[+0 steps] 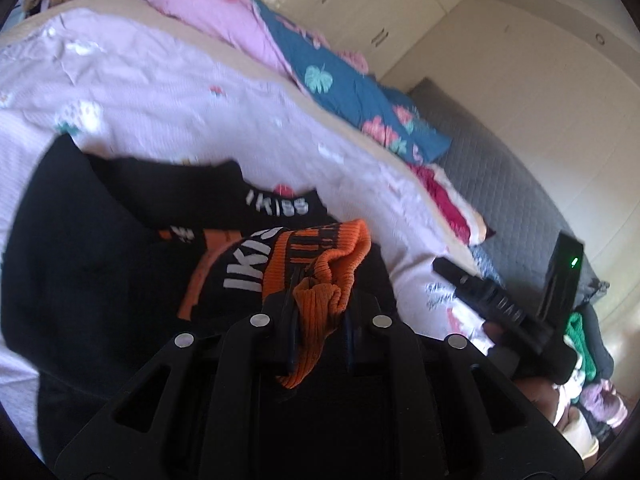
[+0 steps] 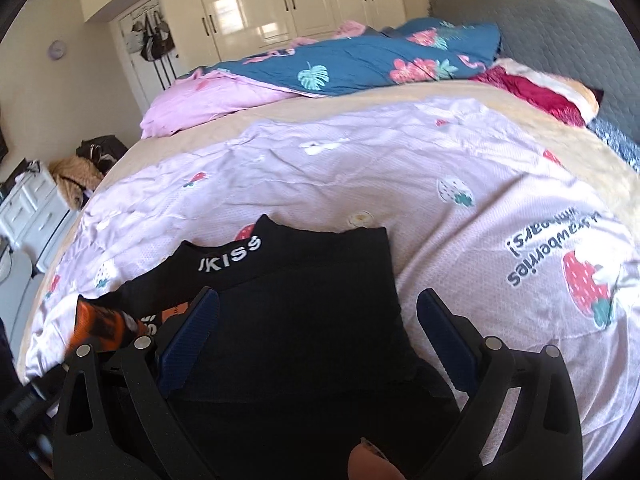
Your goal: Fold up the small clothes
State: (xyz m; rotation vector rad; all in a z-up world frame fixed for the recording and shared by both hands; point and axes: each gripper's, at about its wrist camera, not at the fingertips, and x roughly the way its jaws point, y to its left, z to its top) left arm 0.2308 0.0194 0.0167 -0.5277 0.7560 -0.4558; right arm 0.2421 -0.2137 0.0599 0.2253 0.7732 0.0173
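- My left gripper (image 1: 316,312) is clamped narrow on the orange ribbed knit cuff (image 1: 320,280) of a small black-and-orange garment; the fabric bunches between the jaws and hangs down behind them.
- Toward 11 o'clock from that pinch, the rest of the black-and-orange knit piece with white "IKISS" lettering (image 1: 236,276) lies over a folded black garment (image 1: 88,240) on the bed.
- My right gripper (image 2: 318,340) is spread wide, its blue ribbed pads (image 2: 192,336) standing apart on either side of the same folded black garment (image 2: 312,320), which fills the gap beneath them; I cannot tell if the pads touch the cloth.
- In the right wrist view, a black neckband with white "KISS" letters (image 2: 230,258) sits at 11 o'clock from the jaws, and the orange cuff (image 2: 100,324) shows at 9 o'clock, beside the left finger.
- All of it rests on a pale pink bedsheet printed with strawberries (image 2: 360,168), wrinkled, running out to 12 o'clock.
- At the far edge, around 12 to 1 o'clock, a teal quilt with leaf and strawberry print (image 2: 352,60) lies heaped next to a pink blanket (image 2: 200,100).
- A crimson cloth (image 2: 532,96) sits at 2 o'clock near the grey quilted headboard (image 2: 540,16).
- Cream glossy wardrobe doors (image 2: 280,0) stand behind the bed.
- In the left wrist view, the right gripper's black body (image 1: 492,304) appears at 3 o'clock, blurred.
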